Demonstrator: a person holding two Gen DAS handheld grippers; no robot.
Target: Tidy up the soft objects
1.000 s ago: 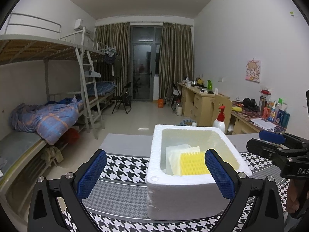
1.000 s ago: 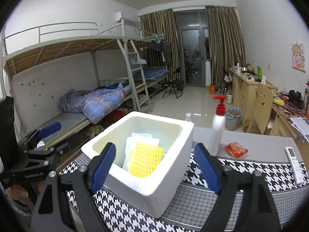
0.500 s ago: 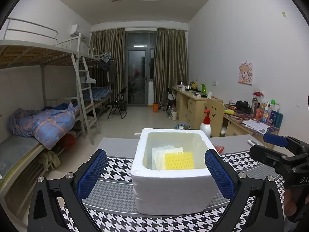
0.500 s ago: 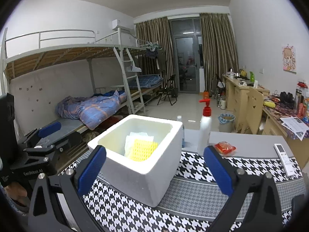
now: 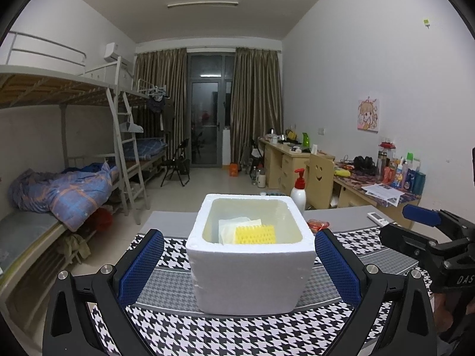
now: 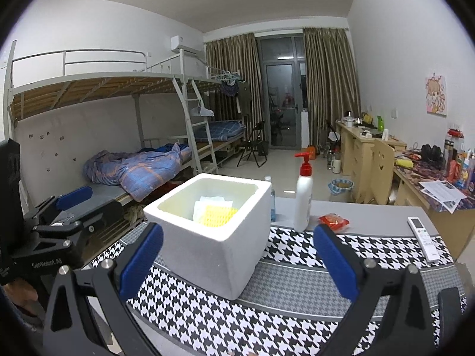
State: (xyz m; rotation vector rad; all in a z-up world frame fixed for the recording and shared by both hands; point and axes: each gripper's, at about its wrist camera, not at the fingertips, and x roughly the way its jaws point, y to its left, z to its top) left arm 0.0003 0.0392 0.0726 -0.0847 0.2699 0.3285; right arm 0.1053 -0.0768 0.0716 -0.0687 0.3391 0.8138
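Observation:
A white foam box point(image 5: 252, 276) stands on the houndstooth cloth point(image 5: 237, 335). Inside it lie a yellow sponge point(image 5: 255, 234) and a white cloth point(image 5: 234, 225). From the right wrist view the same box point(image 6: 213, 252), sponge point(image 6: 215, 215) and white cloth point(image 6: 207, 203) show slightly left of centre. My left gripper point(image 5: 237, 235) is open in front of the box, its blue pads wider than the box and nothing between them. My right gripper point(image 6: 237, 230) is also open and empty, held back from the box's right corner. Each gripper appears at the edge of the other's view.
A white pump bottle with a red top point(image 6: 303, 198) stands behind the box on the right. Next to it lie a red packet point(image 6: 334, 221) and a white remote point(image 6: 423, 237). A small clear bottle point(image 6: 271, 201) stands behind the box. Beyond the table lie bunk beds and desks.
Both grippers have drawn back from the foam box, which now looks smaller and farther away. The right jaws have spread wider. The sponge and cloth stay in the box.

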